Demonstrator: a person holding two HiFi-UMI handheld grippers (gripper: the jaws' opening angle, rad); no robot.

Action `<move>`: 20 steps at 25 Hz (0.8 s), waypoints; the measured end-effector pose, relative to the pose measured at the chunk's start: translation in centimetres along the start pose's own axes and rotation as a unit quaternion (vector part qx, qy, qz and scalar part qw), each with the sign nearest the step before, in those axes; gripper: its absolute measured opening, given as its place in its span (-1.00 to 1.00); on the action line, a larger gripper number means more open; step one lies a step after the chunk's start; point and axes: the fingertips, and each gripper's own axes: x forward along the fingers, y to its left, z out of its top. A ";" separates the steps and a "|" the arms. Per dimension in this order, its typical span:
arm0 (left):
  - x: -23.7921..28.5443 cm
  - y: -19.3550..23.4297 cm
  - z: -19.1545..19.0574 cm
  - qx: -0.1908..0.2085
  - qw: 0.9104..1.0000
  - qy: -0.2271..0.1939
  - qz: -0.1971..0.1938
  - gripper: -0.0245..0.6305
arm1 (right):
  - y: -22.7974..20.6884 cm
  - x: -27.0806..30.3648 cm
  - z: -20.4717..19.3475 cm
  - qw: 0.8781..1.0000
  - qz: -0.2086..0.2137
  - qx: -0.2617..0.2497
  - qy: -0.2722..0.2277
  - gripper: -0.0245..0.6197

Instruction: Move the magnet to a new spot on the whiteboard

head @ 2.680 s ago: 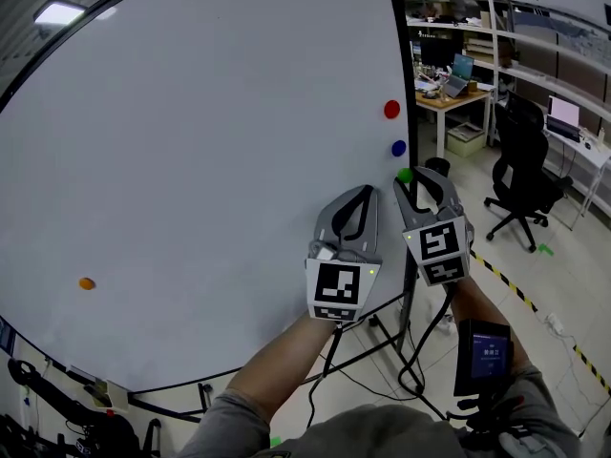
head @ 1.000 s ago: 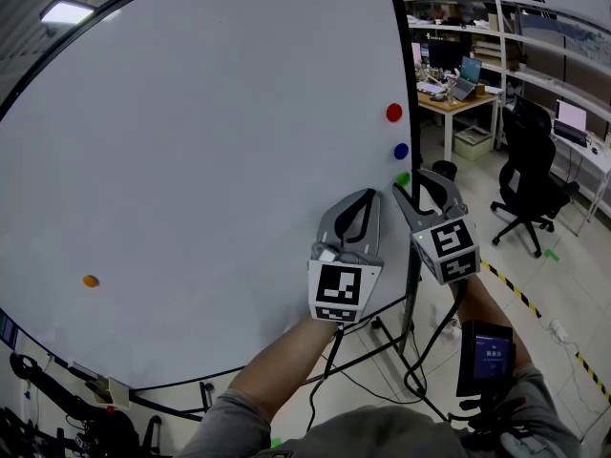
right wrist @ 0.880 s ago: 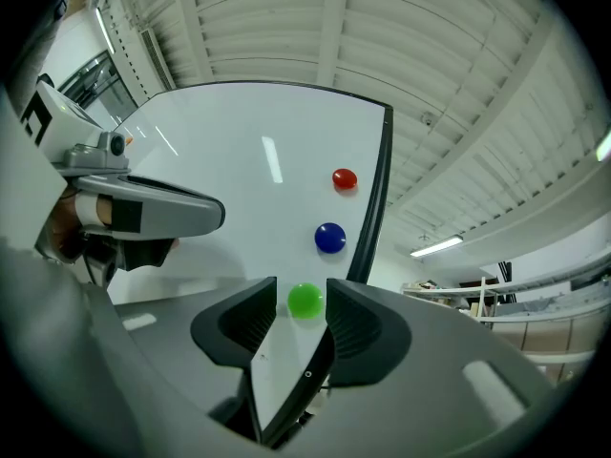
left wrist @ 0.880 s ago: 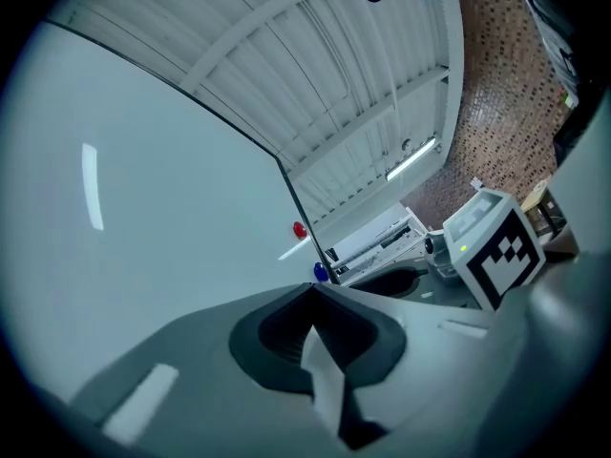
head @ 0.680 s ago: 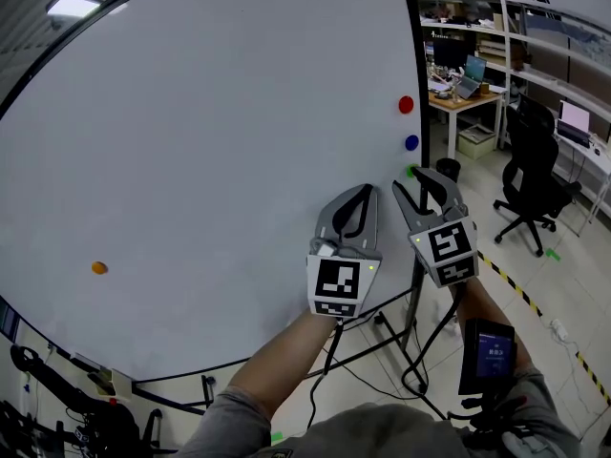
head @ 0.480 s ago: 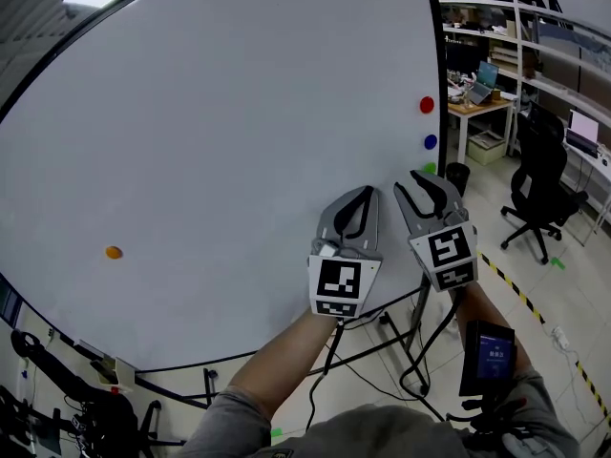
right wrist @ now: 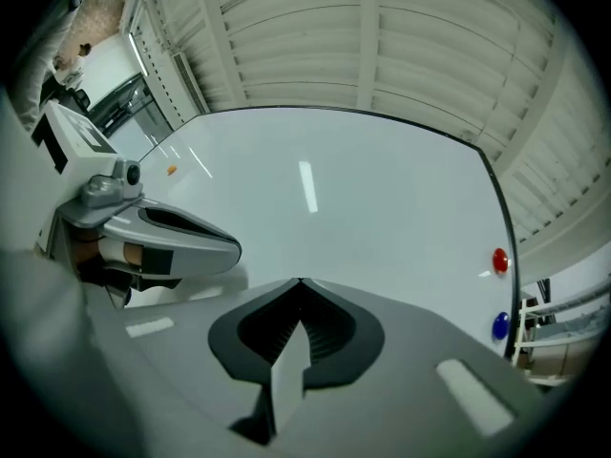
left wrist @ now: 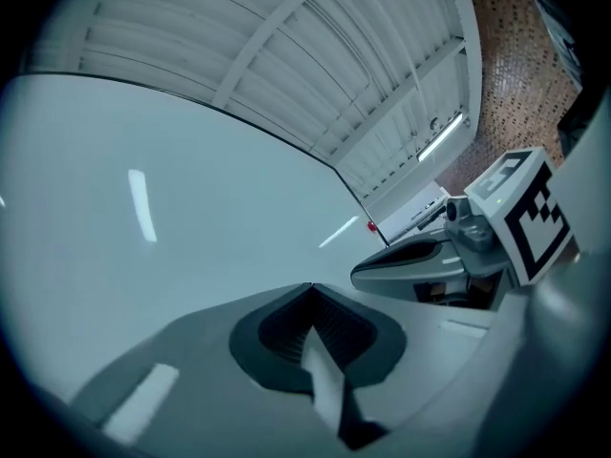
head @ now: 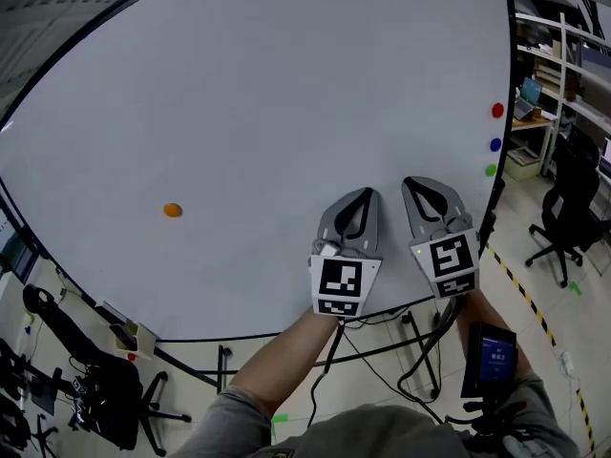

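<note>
White glossy whiteboard [head: 286, 84] fills the head view, with its black frame edge curving along 3 and 6 o'clock. A small round green magnet [head: 491, 170] sits just inside the 3 o'clock edge, below a round blue magnet [head: 495, 145] and a round red magnet [head: 497, 111]. A small round orange magnet [head: 172, 210] sits well apart at 9 o'clock, with bare board between. Left gripper [head: 360, 193] and right gripper [head: 420, 181] are side by side near the 6 o'clock edge, both closed on nothing. The right jaws have just closed.
</note>
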 end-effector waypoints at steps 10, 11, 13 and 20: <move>-7.6 10.4 0.1 0.005 0.998 0.016 0.054 -0.92 | 10.9 4.7 5.9 0.998 0.056 0.000 -0.022 -0.90; -8.4 11.4 0.5 0.007 0.998 0.017 0.062 -0.92 | 11.9 5.1 6.8 0.998 0.063 0.000 -0.027 -0.90; -10.3 13.4 0.7 0.013 0.997 0.019 0.076 -0.92 | 14.3 5.8 8.2 0.996 0.075 -0.003 -0.037 -0.90; -17.1 20.6 0.1 0.029 0.991 0.035 0.123 -0.92 | 23.2 8.6 12.4 0.991 0.113 -0.008 -0.072 -0.90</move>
